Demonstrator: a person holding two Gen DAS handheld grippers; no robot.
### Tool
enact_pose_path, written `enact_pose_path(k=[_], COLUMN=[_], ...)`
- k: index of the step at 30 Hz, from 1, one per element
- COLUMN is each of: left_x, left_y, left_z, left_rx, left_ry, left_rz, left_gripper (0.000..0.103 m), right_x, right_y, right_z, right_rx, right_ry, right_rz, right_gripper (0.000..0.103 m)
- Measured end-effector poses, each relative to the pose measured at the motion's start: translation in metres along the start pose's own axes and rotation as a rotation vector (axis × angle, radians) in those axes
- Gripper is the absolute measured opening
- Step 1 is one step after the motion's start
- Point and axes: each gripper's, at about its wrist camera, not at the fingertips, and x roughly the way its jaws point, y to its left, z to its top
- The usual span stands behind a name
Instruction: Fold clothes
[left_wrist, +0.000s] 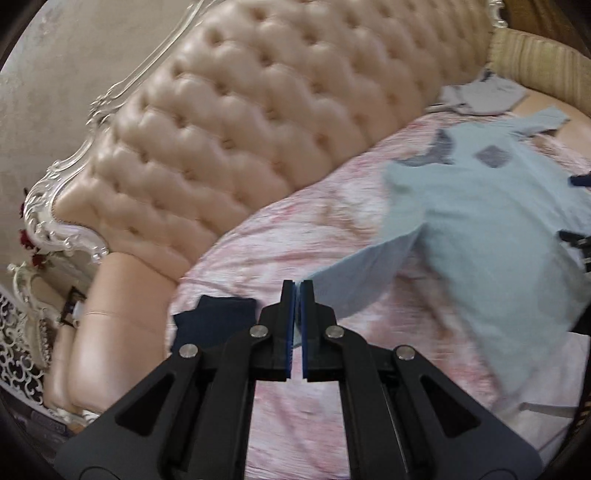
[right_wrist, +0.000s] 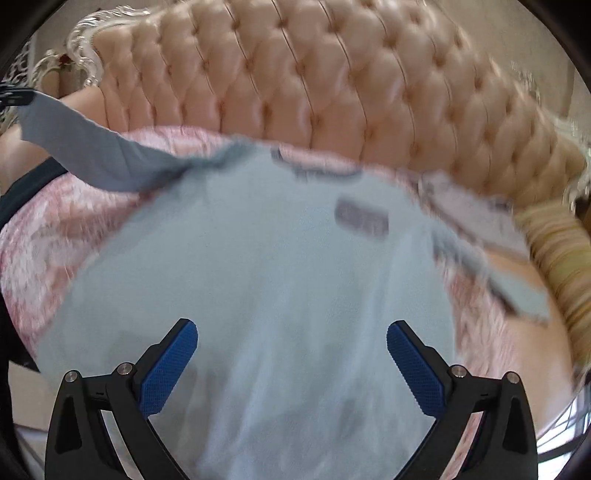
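Observation:
A pale blue T-shirt (left_wrist: 491, 221) with a grey chest patch lies spread on the pink bedspread (left_wrist: 280, 236). My left gripper (left_wrist: 297, 286) is shut on the end of its left sleeve (left_wrist: 365, 269) and holds it lifted off the bed. In the right wrist view the same shirt (right_wrist: 258, 277) fills the middle, and the lifted sleeve (right_wrist: 92, 147) stretches to the upper left. My right gripper (right_wrist: 291, 332) is open and empty, just above the shirt's lower body.
A tufted beige headboard (left_wrist: 240, 122) runs behind the bed. A dark navy garment (left_wrist: 214, 321) lies near the bed's left edge. More grey-white clothes (left_wrist: 480, 94) lie by a striped yellow cushion (left_wrist: 543, 66) at the far right.

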Motion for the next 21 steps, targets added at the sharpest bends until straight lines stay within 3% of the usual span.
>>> enact_pose_path(k=[4, 7, 13, 17, 21], left_x=[0.031, 0.06, 0.14, 0.189, 0.225], left_y=[0.055, 0.095, 0.133, 0.134, 0.131], left_z=[0.006, 0.005, -0.011, -0.035, -0.062], left_rx=[-0.117, -0.218, -0.314, -0.325, -0.378], left_ry=[0.026, 0.062, 0.255, 0.359, 0.461], left_rz=[0.029, 0.041, -0.015, -0.013, -0.042], left_gripper=[0.004, 0.004, 0.004, 0.004, 0.004], right_x=[0.029, 0.065, 0.139, 0.174, 0.183], right_y=[0.018, 0.028, 0.044, 0.05, 0.045], right_z=[0.047, 0.083, 0.142, 0.139, 0.124], right_rx=[-0.113, -0.116, -0.068, -0.057, -0.014], right_ry=[0.052, 0.098, 0.194, 0.294, 0.27], right_rz=[0.013, 0.061, 0.141, 0.123, 0.156], right_gripper=[0.103, 0.103, 0.103, 0.103, 0.103])
